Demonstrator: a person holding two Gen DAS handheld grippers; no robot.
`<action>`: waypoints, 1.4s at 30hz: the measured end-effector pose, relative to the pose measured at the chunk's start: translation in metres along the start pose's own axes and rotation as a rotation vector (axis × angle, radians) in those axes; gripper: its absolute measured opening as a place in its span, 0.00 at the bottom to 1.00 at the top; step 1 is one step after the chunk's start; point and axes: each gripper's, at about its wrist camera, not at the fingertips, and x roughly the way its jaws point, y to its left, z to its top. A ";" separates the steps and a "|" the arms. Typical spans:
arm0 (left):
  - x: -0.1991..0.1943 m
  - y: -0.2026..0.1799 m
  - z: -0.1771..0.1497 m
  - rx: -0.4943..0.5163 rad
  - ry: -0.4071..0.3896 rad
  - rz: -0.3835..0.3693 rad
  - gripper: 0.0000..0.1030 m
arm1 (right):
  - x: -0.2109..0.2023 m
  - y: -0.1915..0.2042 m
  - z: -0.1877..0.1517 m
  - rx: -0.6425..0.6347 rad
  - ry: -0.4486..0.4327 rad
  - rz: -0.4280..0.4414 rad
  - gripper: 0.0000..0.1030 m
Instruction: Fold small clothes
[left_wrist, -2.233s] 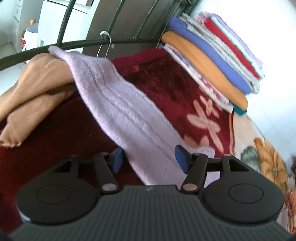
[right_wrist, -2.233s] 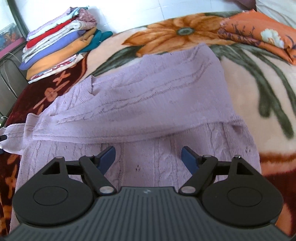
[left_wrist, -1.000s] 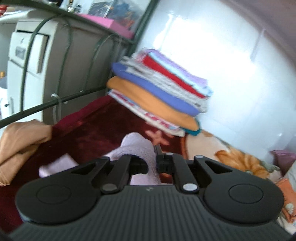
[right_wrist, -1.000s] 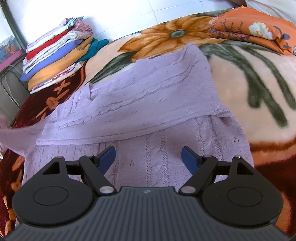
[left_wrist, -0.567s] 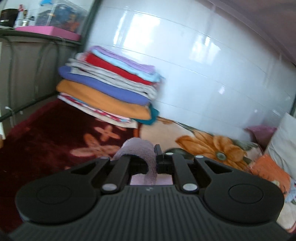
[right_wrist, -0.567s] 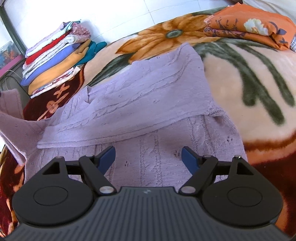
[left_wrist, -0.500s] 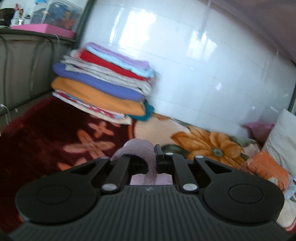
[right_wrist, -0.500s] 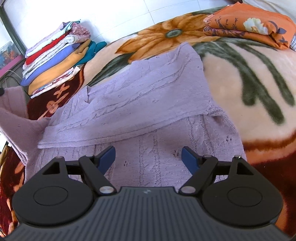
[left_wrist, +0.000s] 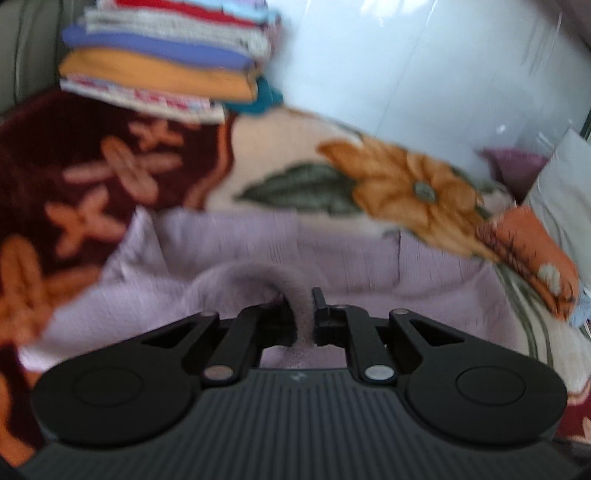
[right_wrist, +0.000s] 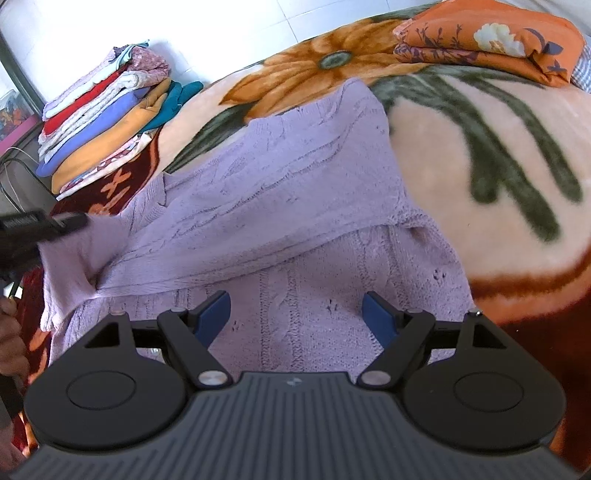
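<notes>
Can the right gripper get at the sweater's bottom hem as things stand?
Probably yes. The right gripper is open and empty above the lilac sweater, with nothing between its fingers and the knit. The left gripper pinches the sleeve well off to the side.

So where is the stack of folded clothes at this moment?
The stack of folded clothes sits at the upper left of the right wrist view, on the blanket by the white wall, beyond the lilac sweater.

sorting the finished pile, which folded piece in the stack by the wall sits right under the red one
In the stack, the whitish grey knit piece lies directly beneath the red one; the blue piece and the orange piece lie lower.
</notes>
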 end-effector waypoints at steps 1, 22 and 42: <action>0.004 0.000 -0.004 0.001 0.028 -0.008 0.12 | 0.001 0.000 0.000 -0.002 0.001 0.000 0.81; -0.055 0.032 -0.033 0.053 0.140 0.149 0.66 | 0.002 0.044 0.011 -0.064 0.062 0.112 0.81; -0.091 0.131 -0.037 -0.132 0.084 0.370 0.66 | 0.028 0.227 0.002 -0.499 0.169 0.242 0.81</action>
